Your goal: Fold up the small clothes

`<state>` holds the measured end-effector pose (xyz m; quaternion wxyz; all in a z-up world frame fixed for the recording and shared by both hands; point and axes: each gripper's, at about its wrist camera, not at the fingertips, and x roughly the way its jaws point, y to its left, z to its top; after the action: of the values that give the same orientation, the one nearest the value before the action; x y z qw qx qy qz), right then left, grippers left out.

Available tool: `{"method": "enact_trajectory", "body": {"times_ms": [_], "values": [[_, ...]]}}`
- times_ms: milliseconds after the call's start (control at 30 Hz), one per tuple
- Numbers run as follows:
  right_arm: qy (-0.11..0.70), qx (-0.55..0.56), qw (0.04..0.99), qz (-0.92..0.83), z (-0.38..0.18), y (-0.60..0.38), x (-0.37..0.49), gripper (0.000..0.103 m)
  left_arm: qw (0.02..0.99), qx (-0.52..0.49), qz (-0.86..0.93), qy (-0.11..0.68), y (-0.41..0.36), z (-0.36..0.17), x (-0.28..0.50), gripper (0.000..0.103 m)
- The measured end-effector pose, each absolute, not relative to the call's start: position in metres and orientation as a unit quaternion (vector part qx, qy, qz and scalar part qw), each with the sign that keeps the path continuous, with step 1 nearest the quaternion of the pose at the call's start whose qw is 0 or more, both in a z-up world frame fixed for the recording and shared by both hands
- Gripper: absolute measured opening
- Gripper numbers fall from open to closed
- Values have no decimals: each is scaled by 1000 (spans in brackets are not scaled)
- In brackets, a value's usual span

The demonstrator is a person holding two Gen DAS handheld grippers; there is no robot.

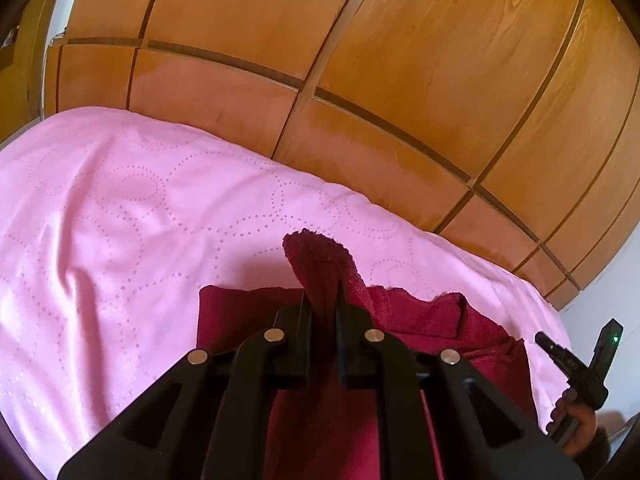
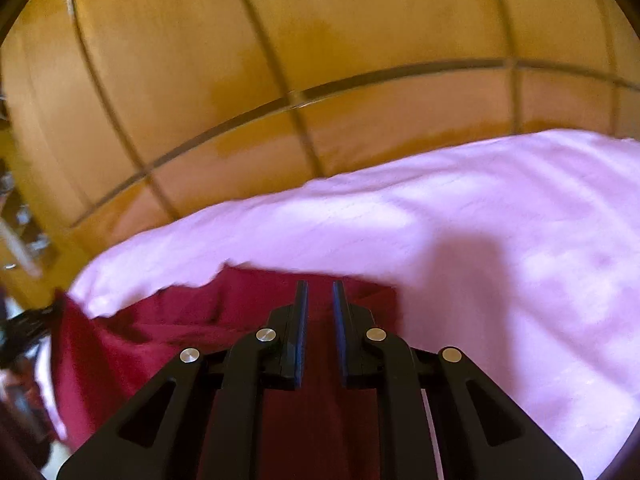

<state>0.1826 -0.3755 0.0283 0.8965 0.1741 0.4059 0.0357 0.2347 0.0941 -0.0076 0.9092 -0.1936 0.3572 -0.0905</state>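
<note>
Now pinching a raised fold of the dark red garment (image 1: 420, 320) with the left gripper (image 1: 322, 300), the jaws standing narrow and the cloth being pressed between the two fingers. Holding this fold up so that its lacy, scalloped edge is standing above the fingertips, toward 12 o'clock in the left wrist view.

Also gripping the same garment with the right gripper (image 2: 320, 288). Keeping only a narrow gap there too, with red fabric filling it. Showing some blur in the right wrist view, so not allowing the exact edge of the cloth at the pads to be told.

Lying on the pink bedspread (image 1: 120, 220), with the rest of the garment spreading from the center to 6 o'clock in both views. Hanging between the two tools, with a slack, wrinkled part running toward 4 o'clock in the left wrist view and toward 9 o'clock in the right wrist view.

Appearing at 4 o'clock in the left wrist view: the black body of the right gripper, with a small green light, being held by a hand (image 1: 580, 428).

Standing behind the bed, from 10 to 2 o'clock: a wooden wardrobe (image 1: 400, 60) with panelled doors, just beside the far edge of the bedspread.
</note>
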Motion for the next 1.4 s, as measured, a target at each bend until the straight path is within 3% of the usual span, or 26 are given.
{"method": "enact_trajectory", "body": {"times_ms": [67, 100, 133, 300, 333, 367, 433, 700, 900, 1000, 1400], "values": [[423, 142, 894, 45, 24, -367, 181, 34, 909, -191, -91, 360, 96, -11, 231, 8], [428, 121, 895, 41, 21, -364, 180, 52, 908, -186, -88, 364, 97, -14, 228, 8], [430, 106, 896, 37, 18, -362, 180, 54, 907, -185, -87, 368, 99, -18, 226, 8], [465, 97, 878, 61, -4, -356, 192, 54, 891, -216, -79, 391, 115, -43, 218, 8], [470, 82, 876, 65, -8, -350, 194, 45, 888, -222, -77, 395, 117, -47, 217, 8], [475, 66, 875, 67, -11, -346, 195, 24, 887, -224, -76, 397, 118, -50, 216, 8], [481, 47, 873, 70, -13, -338, 196, 8, 885, -228, -75, 400, 121, -54, 212, 8], [400, 81, 913, 4, 28, -357, 196, 8, 908, -206, -71, 359, 115, -23, 223, 8], [446, 117, 887, -34, -17, -368, 215, 8, 900, -129, -30, 415, 92, -57, 260, 8], [463, 123, 877, -45, -34, -368, 218, 12, 890, -117, -8, 441, 91, -90, 266, 14], [469, -3, 879, -88, -46, -332, 234, 24, 894, -144, -17, 425, 96, -97, 264, 19]]}}
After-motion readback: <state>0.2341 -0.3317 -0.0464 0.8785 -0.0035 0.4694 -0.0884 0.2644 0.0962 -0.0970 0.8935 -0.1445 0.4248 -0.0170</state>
